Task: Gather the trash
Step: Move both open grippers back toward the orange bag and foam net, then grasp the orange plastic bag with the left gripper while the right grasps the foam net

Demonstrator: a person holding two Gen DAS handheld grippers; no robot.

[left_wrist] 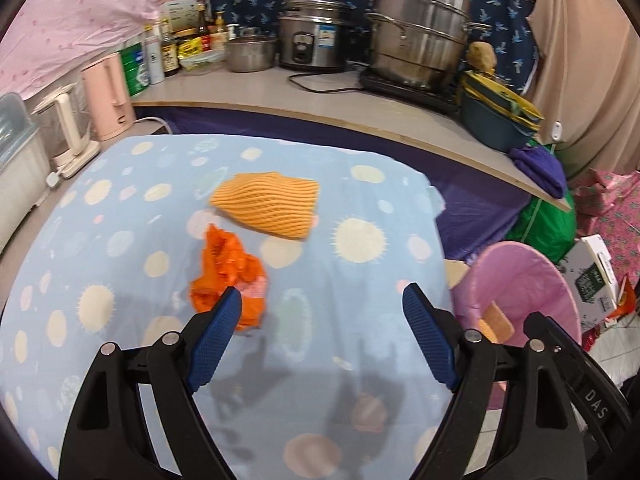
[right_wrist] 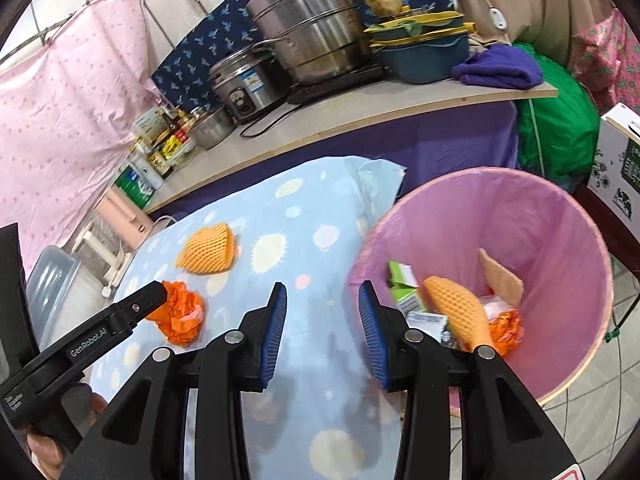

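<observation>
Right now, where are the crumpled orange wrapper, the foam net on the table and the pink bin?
Crumpled orange wrapper (left_wrist: 224,276): left wrist view, its middle.
Foam net on the table (left_wrist: 266,210): left wrist view, its ribbed centre.
Pink bin (right_wrist: 560,240): right wrist view, inner wall.

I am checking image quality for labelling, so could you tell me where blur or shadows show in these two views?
Left wrist view: foam net slightly motion-blurred, gripper shadows on the tablecloth. Right wrist view: sharper, strong fisheye bending of the shelf edge.
</observation>
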